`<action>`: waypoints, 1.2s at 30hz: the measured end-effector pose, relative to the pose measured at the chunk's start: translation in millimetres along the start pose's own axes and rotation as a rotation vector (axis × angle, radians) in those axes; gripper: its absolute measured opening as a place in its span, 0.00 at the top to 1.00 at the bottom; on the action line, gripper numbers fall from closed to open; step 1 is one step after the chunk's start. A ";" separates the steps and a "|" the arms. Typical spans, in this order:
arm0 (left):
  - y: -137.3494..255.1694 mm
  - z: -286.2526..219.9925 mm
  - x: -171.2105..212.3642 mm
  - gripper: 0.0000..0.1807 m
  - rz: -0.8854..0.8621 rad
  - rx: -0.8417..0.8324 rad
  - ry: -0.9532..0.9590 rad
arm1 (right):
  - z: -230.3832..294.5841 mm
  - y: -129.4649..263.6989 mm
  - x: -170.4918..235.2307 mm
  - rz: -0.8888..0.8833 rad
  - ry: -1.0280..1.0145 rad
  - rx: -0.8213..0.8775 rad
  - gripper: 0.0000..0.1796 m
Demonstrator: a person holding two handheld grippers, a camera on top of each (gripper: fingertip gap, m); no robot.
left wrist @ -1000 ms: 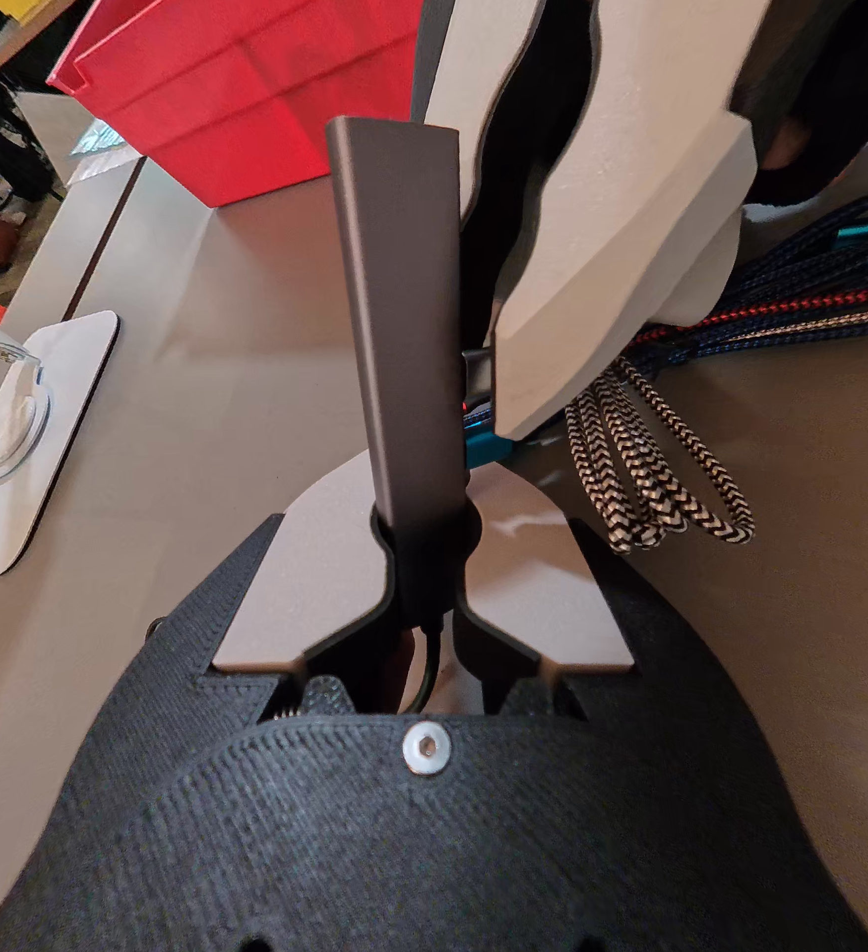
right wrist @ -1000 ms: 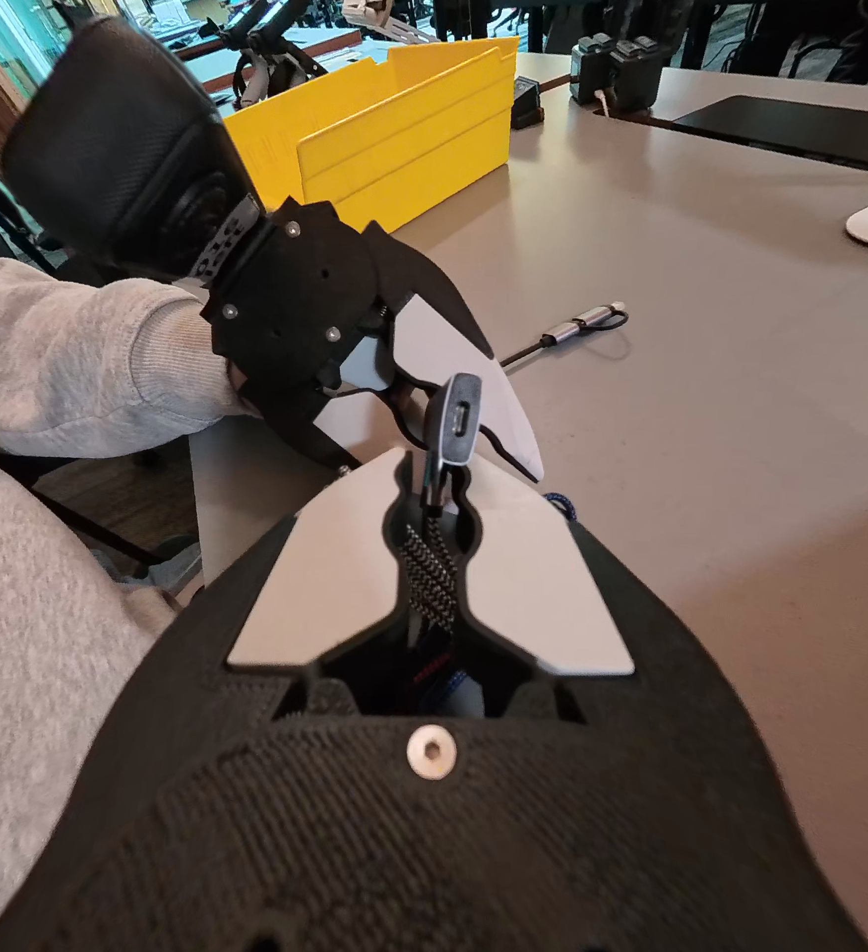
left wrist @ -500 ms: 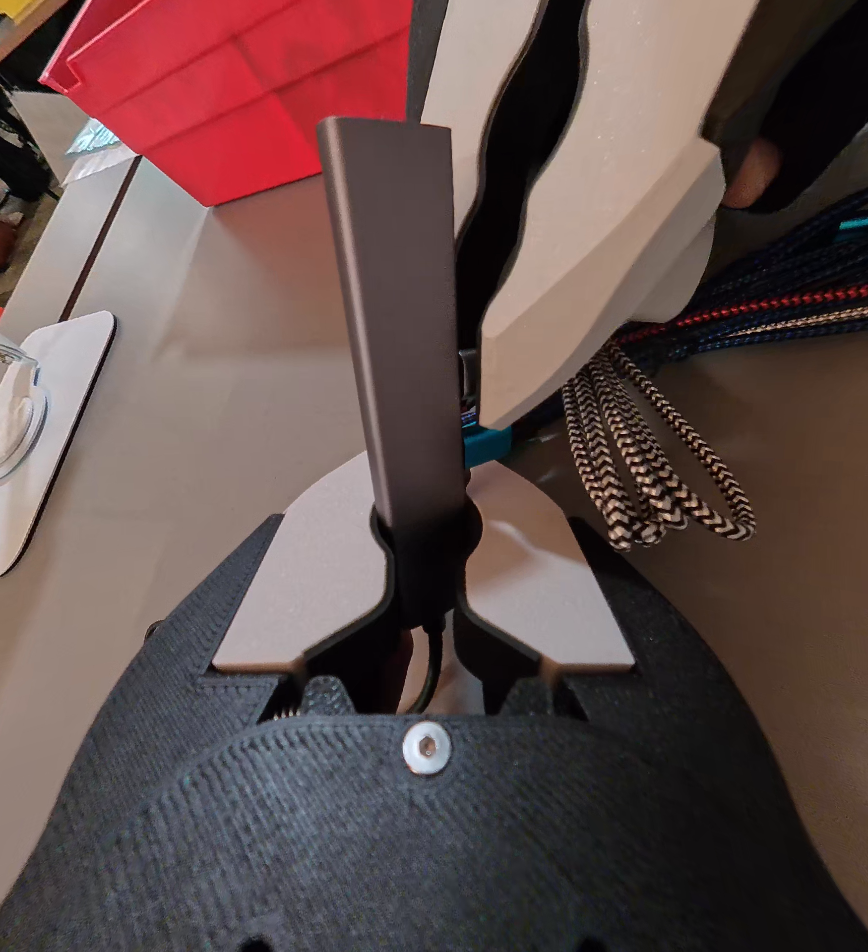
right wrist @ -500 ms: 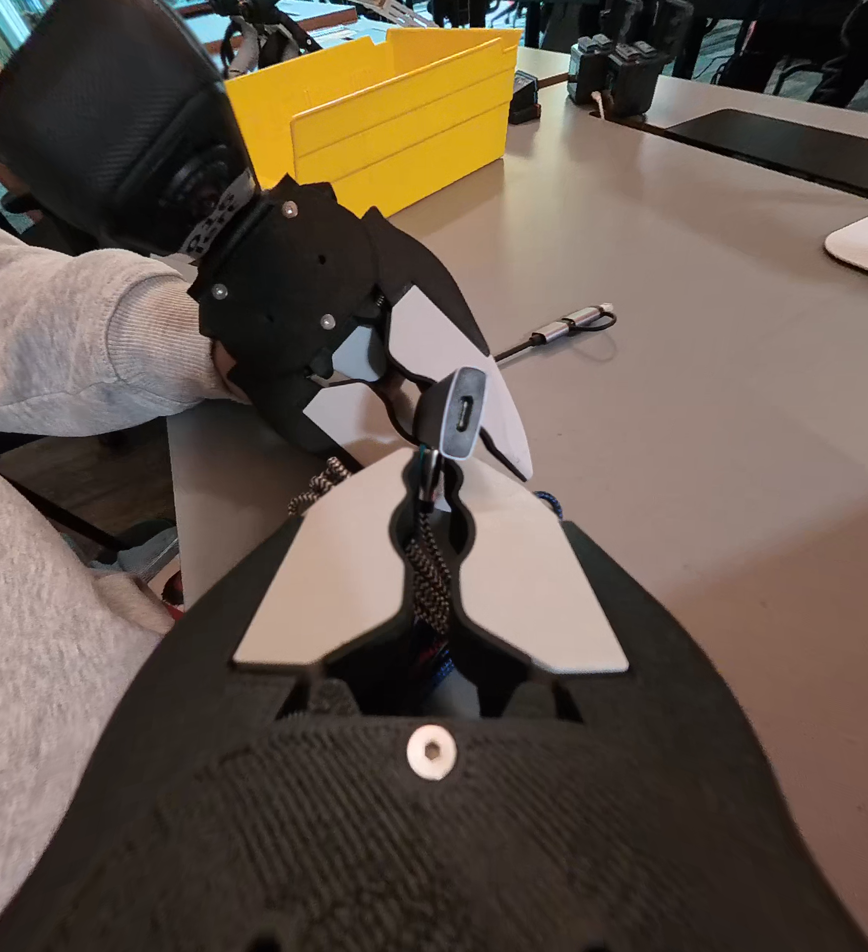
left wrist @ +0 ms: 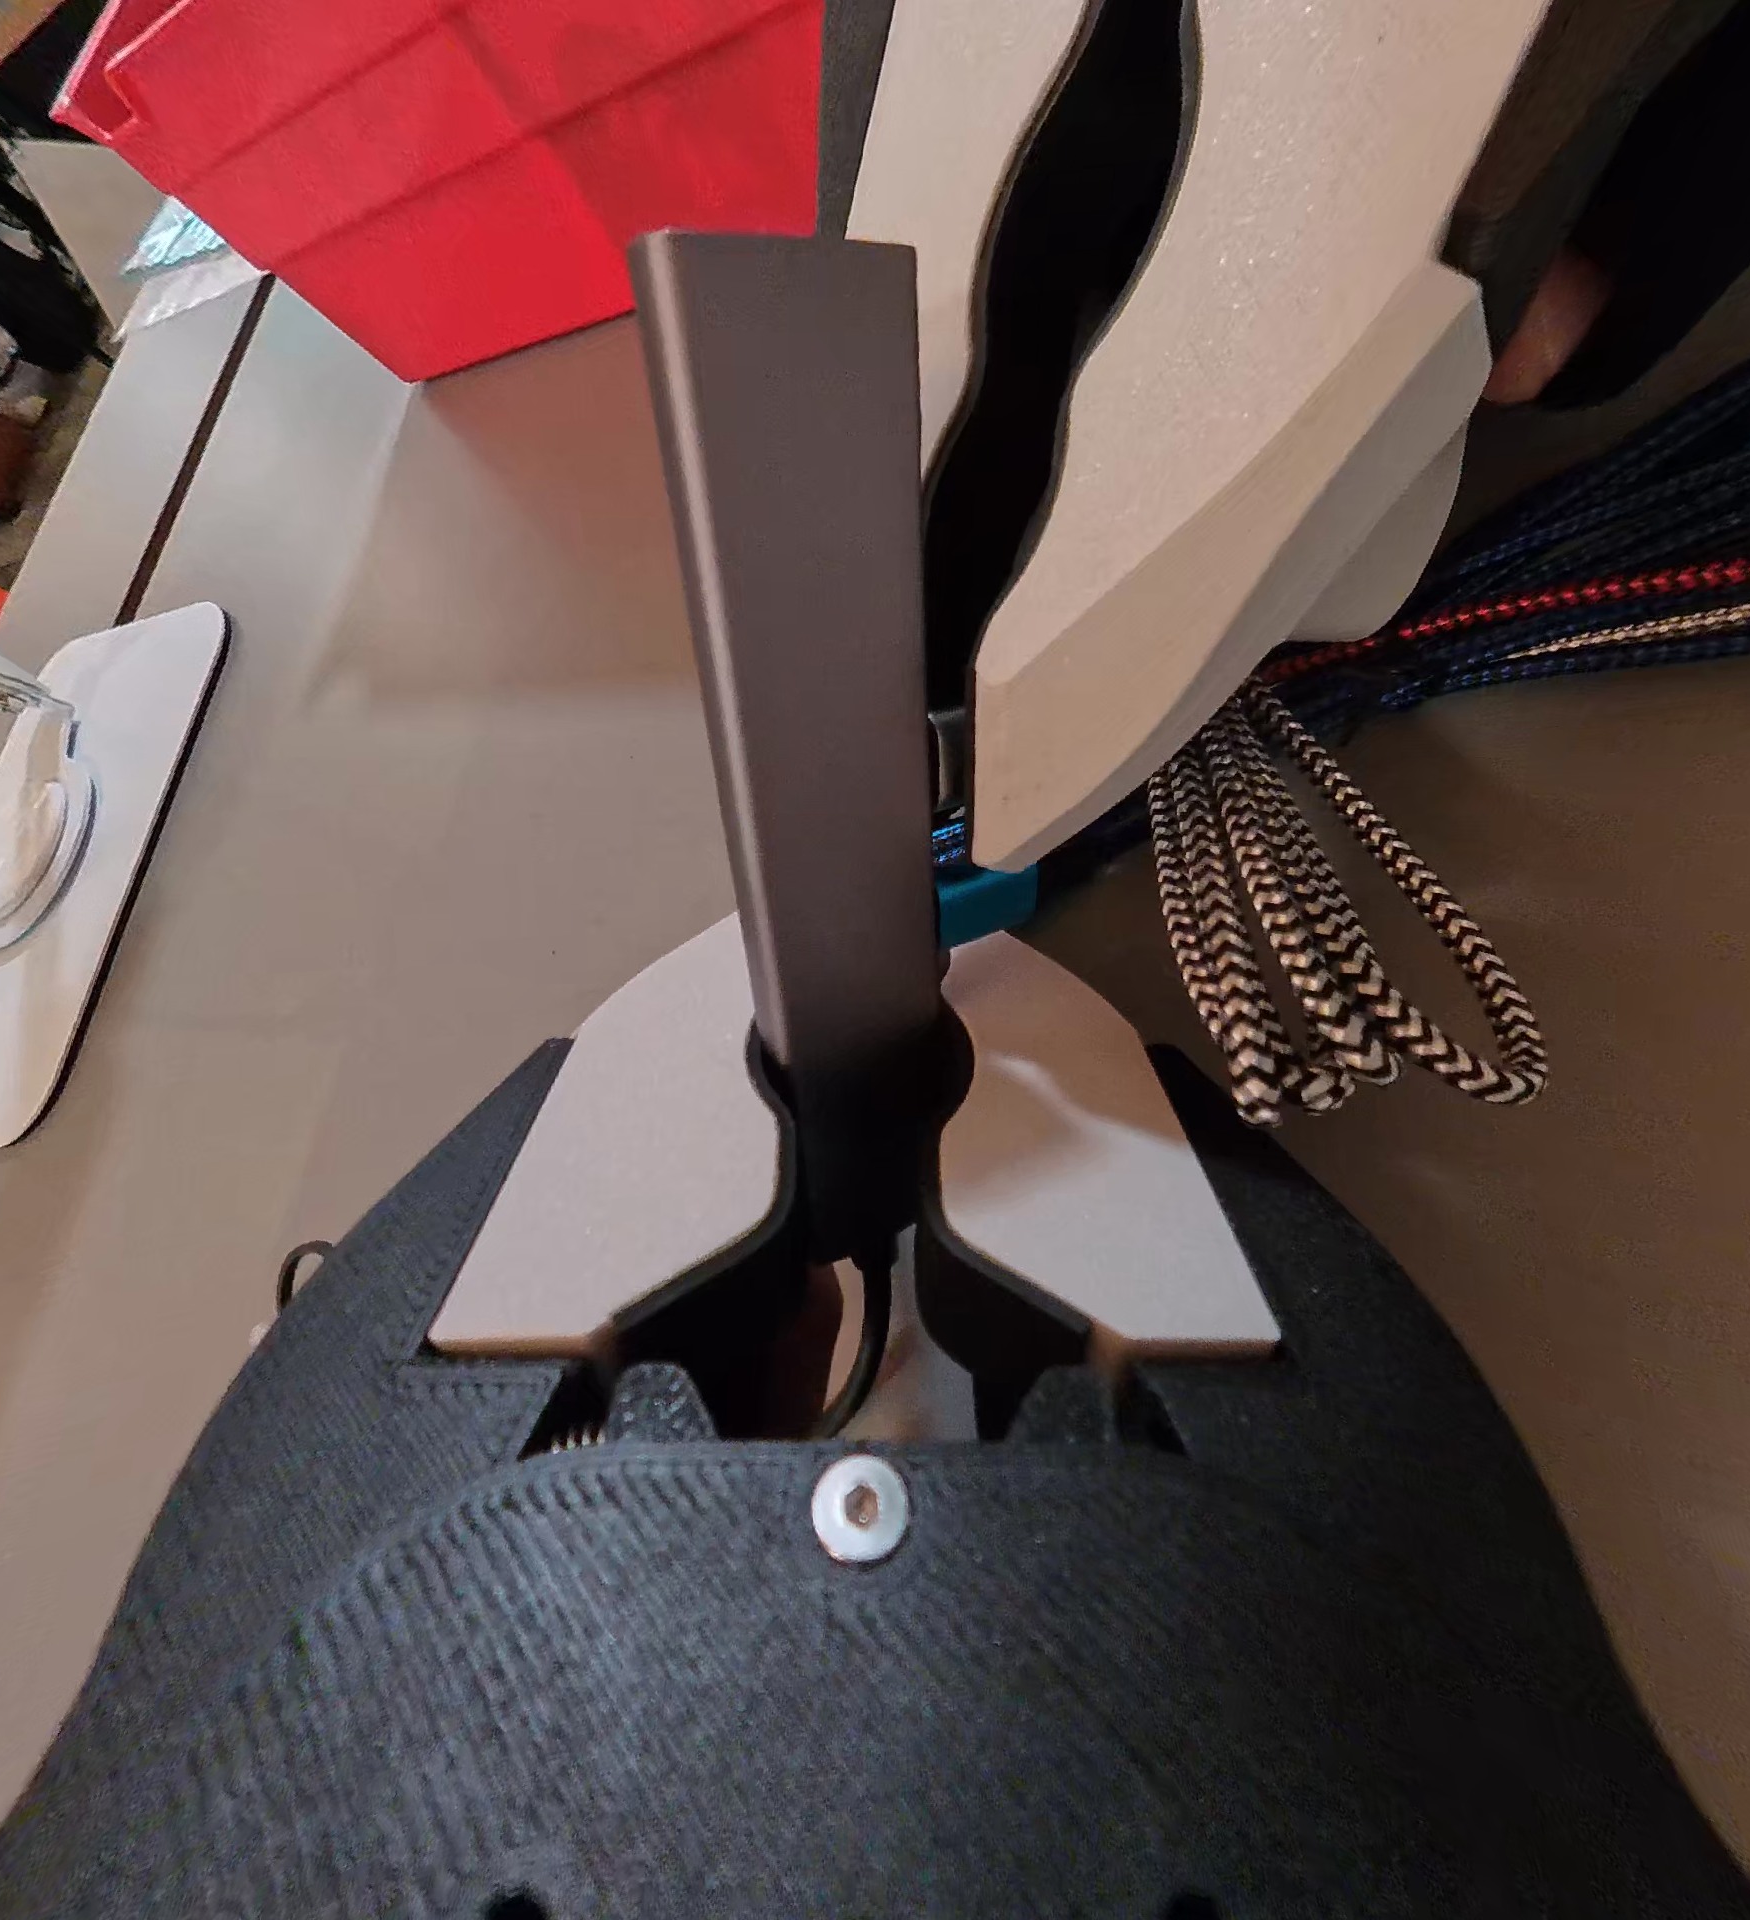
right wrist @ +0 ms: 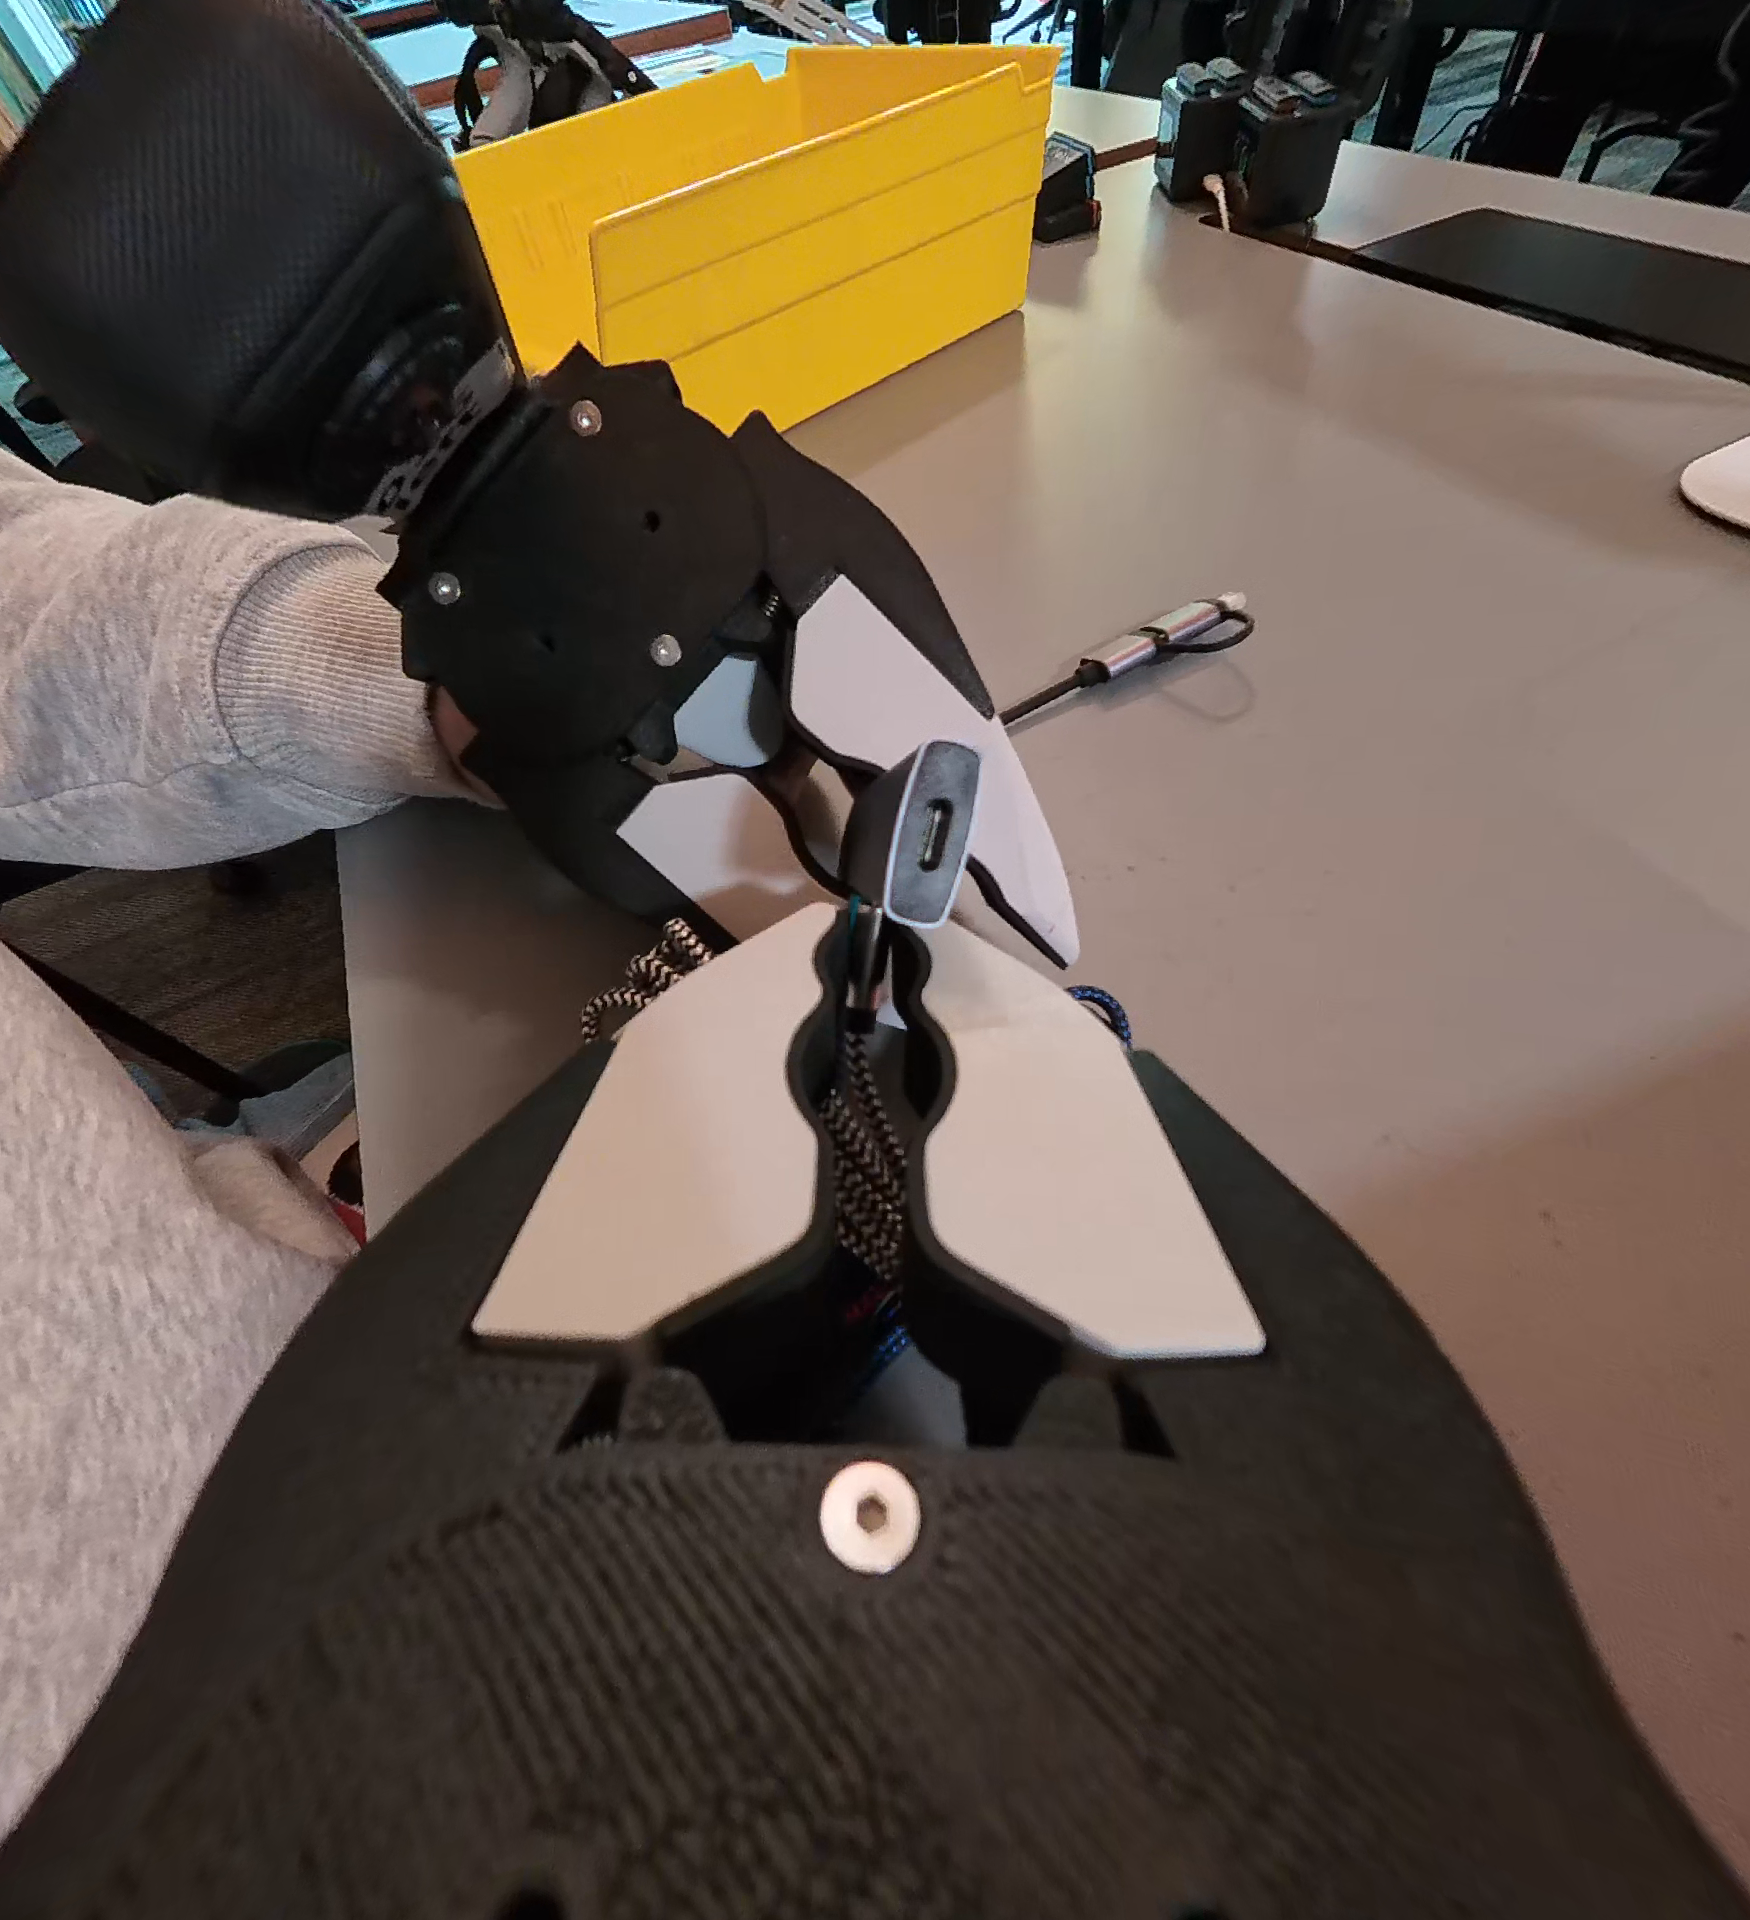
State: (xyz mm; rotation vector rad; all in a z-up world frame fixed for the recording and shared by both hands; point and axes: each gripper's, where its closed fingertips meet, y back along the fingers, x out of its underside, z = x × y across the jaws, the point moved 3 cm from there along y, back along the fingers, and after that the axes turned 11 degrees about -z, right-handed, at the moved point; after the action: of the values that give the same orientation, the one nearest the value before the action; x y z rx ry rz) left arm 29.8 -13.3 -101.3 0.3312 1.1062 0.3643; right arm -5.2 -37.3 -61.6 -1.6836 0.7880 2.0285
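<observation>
My left gripper [left wrist: 850, 977] is shut on a dark grey flat hub [left wrist: 798, 623] and holds it upright above the table. The hub's end face with a small port shows in the right wrist view [right wrist: 918, 836]. My right gripper [right wrist: 876, 935] is shut on the plug end of a black-and-white braided cable [right wrist: 866, 1143], right beside the hub. In the left wrist view its white fingers [left wrist: 1162, 520] press a teal plug [left wrist: 985, 902] against the hub's right side. Whether the plug is seated I cannot tell. Cable loops [left wrist: 1318, 935] hang below.
A red bin [left wrist: 497, 187] stands at the back in the left wrist view and a yellow bin [right wrist: 798, 208] in the right. A white pad [left wrist: 50, 831], a bundle of braided cables [left wrist: 1577, 603], a small adapter [right wrist: 1162, 634] and a black mat [right wrist: 1629, 281] lie on the grey table [right wrist: 1370, 935]. Spacing between my two grippers at the tips: around 5 cm.
My right gripper's fingers have closed further on the plug. In the right wrist view the hub's end has turned to face the camera. The left gripper's hold on the hub is unchanged.
</observation>
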 end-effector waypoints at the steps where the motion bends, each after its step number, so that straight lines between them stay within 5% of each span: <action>1: -0.1 0.1 0.3 0.89 0.003 -0.001 0.001 | 0.0 -0.2 0.1 0.000 0.001 0.000 0.96; 36: -2.5 1.6 3.5 0.88 0.020 -0.008 0.009 | -4.0 0.1 -0.8 -0.014 -0.031 0.002 0.96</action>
State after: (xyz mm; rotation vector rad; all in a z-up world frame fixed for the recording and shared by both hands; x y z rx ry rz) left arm 32.9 -14.1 -104.5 0.3341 1.1109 0.3888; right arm -2.0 -39.9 -61.4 -1.6478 0.7664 2.0387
